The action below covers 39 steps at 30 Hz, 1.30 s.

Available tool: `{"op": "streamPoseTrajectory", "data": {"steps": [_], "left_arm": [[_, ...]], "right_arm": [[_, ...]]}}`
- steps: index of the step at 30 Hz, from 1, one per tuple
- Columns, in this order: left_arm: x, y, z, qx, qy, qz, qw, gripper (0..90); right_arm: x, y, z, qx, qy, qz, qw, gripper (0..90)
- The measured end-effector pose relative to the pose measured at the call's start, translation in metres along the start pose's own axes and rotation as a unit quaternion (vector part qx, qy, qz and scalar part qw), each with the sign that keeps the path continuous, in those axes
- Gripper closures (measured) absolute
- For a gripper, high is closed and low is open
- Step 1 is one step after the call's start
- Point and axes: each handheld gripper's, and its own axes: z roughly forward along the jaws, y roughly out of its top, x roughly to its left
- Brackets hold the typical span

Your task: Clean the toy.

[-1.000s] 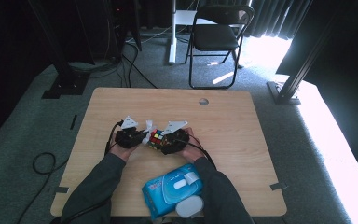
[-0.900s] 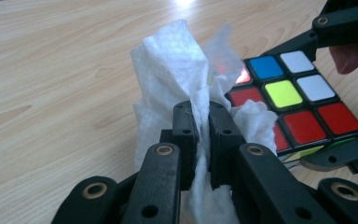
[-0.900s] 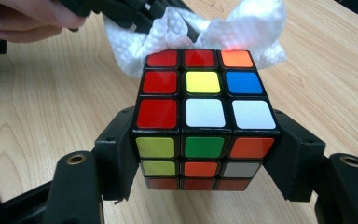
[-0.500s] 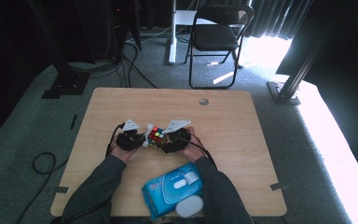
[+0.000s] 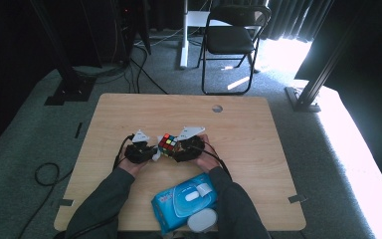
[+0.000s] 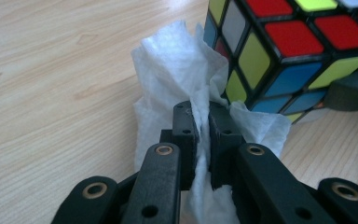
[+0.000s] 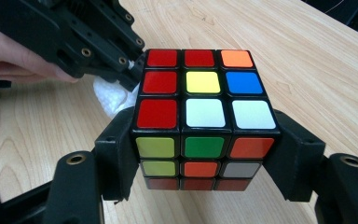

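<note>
1. Near the middle of the wooden table (image 5: 258, 124), a little toward the person's side, a scrambled puzzle cube (image 5: 167, 144) sits between the two grippers.
2. In the right gripper view the cube (image 7: 200, 116) is clamped by the right gripper (image 7: 205, 154), one black jaw pressed on each side of it; its top face shows red, orange, yellow, blue and white tiles.
3. The left gripper (image 6: 200, 135) has its jaws nearly together, pinching a crumpled white wipe (image 6: 177, 70).
4. The wipe is pressed against the side of the cube (image 6: 279, 51) in the left gripper view; from the right gripper view the wipe (image 7: 109, 95) shows just beside the cube's left edge, under the left gripper (image 7: 93, 42).
5. In the high view the left gripper (image 5: 140, 152) and right gripper (image 5: 186, 147) lie close together, each held in a hand with dark sleeves reaching in from the bottom.
6. Nearer the person, a blue pack of wet wipes (image 5: 184, 201) lies on the table between the forearms, with a round white object (image 5: 201, 220) touching its near edge.
7. Beyond the table a black folding chair (image 5: 231, 40) stands on grey carpet.
</note>
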Motion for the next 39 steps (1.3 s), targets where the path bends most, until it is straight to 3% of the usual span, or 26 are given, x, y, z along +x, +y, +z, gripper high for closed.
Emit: {"op": "streamPoseTrajectory", "data": {"steps": [10, 19, 39], "left_arm": [[-0.001, -0.004, 0.004, 0.009, 0.003, 0.002, 1.0, 83.8], [0.005, 0.003, -0.006, -0.016, -0.002, -0.012, 0.9998, 83.8], [0.009, 0.025, -0.019, -0.048, -0.011, -0.016, 0.9986, 83.9]], "right_arm": [[-0.001, 0.001, -0.001, -0.002, 0.002, 0.003, 1.0, 34.3], [0.003, 0.0, 0.003, 0.007, 0.01, -0.005, 0.9999, 34.3], [0.009, 0.0, 0.009, 0.019, 0.036, -0.026, 0.9989, 34.3]]}}
